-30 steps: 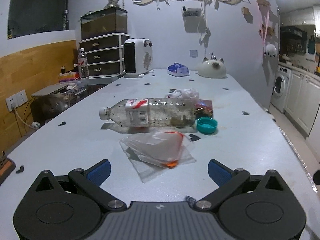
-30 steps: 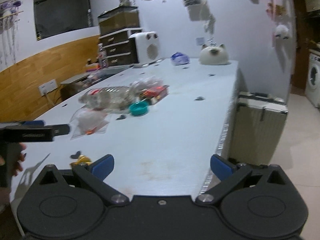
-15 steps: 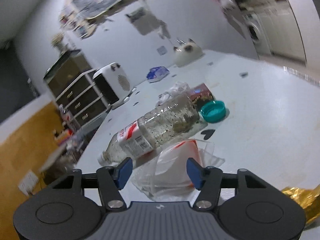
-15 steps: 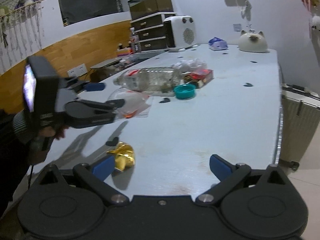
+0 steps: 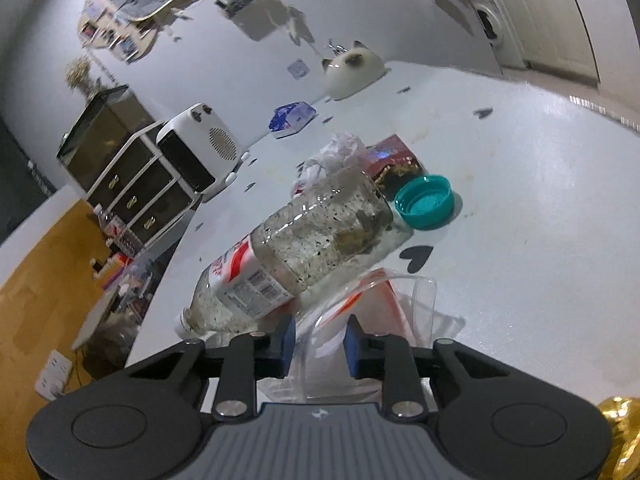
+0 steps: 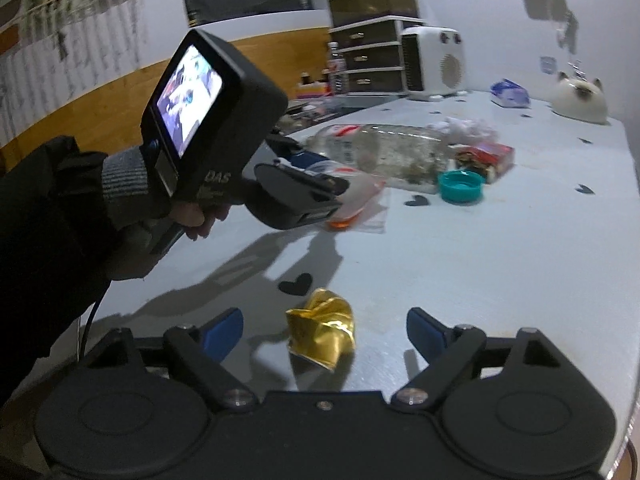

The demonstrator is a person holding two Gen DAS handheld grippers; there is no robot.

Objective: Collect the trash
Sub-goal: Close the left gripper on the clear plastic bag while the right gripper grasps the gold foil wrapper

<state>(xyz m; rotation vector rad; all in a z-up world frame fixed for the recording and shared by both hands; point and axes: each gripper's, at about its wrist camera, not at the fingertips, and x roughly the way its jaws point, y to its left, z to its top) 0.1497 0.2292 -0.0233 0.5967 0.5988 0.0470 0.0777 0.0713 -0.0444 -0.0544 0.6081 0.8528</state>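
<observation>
While the left tongs (image 5: 319, 340) have been closing, seemingly pinching the clear plastic bag (image 5: 384, 304) on the counter (image 5: 540, 220), the right tongs (image 6: 325, 330), narrowing but unclenched, straddle the gold wrapper (image 6: 322, 332).

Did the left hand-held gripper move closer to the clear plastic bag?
Yes. The left hand-held gripper went forward toward the bottle, jaws closing around the plastic bag.

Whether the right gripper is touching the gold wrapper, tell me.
Apart. The right wrist view shows the gold wrapper lying inside the open right gripper, with bare table either side of it; the jaws have just been closing.
</observation>
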